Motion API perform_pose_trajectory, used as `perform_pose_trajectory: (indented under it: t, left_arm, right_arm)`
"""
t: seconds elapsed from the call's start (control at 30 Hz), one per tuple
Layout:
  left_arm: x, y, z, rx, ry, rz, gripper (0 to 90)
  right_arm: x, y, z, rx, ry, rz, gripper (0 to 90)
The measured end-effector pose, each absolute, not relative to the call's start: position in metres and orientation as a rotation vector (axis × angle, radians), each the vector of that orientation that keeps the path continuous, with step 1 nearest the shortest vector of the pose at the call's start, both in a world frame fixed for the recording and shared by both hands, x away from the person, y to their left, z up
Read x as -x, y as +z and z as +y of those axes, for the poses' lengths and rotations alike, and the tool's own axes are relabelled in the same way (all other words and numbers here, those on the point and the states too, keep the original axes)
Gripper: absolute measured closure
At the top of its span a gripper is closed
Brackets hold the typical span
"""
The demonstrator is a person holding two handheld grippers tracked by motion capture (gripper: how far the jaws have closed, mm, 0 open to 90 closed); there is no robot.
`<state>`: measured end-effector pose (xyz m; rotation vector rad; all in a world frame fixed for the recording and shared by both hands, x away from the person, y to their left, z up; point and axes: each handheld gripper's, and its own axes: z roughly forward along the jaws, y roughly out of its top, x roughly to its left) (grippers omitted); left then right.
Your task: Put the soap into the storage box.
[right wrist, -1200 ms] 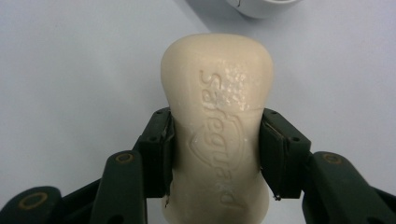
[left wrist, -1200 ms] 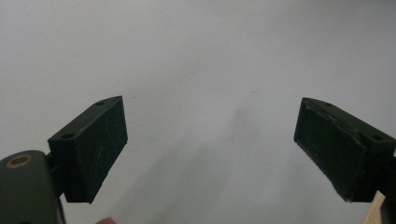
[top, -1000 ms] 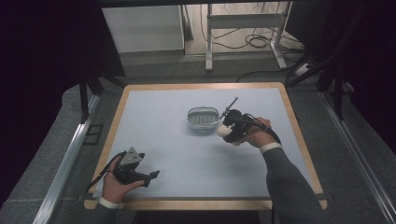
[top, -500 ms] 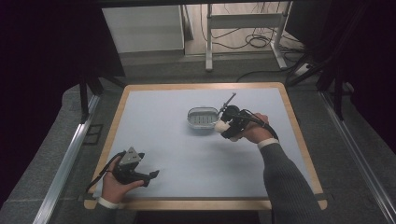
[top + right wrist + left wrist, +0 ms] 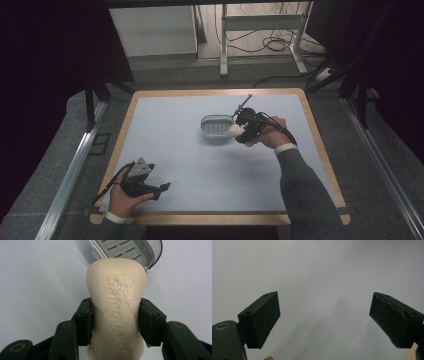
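A cream bar of soap (image 5: 116,307) with embossed lettering is clamped between the jaws of my right gripper (image 5: 115,322). In the high view the right gripper (image 5: 239,133) holds the soap (image 5: 235,130) at the right rim of a grey slotted soap dish (image 5: 217,127) near the middle of the pale blue mat. The dish (image 5: 130,251) lies just beyond the soap's far end in the right gripper view. My left gripper (image 5: 164,188) rests near the mat's front left corner, its jaws wide apart over bare mat (image 5: 324,315) with nothing between them.
The pale blue mat (image 5: 200,165) sits on a wooden-edged table (image 5: 220,218). Metal rails (image 5: 70,180) run along both sides. A white cabinet (image 5: 152,30) and a desk frame with cables (image 5: 260,30) stand behind the table.
My right gripper with the soap has edged slightly left and closer to the dish. The left gripper has not moved.
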<state>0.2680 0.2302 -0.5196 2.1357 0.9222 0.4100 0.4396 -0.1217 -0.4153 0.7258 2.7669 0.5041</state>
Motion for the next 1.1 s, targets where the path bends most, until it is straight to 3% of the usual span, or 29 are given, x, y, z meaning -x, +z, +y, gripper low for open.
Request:
perform_pose_trajectory:
  t: [1.1]
  left_arm:
    - [-0.268,-0.52,0.23,-2.141,0.41,0.919,10.2]
  right_arm:
    - [-0.463,-0.412,-0.108,-0.71,0.496,2.787,49.7]
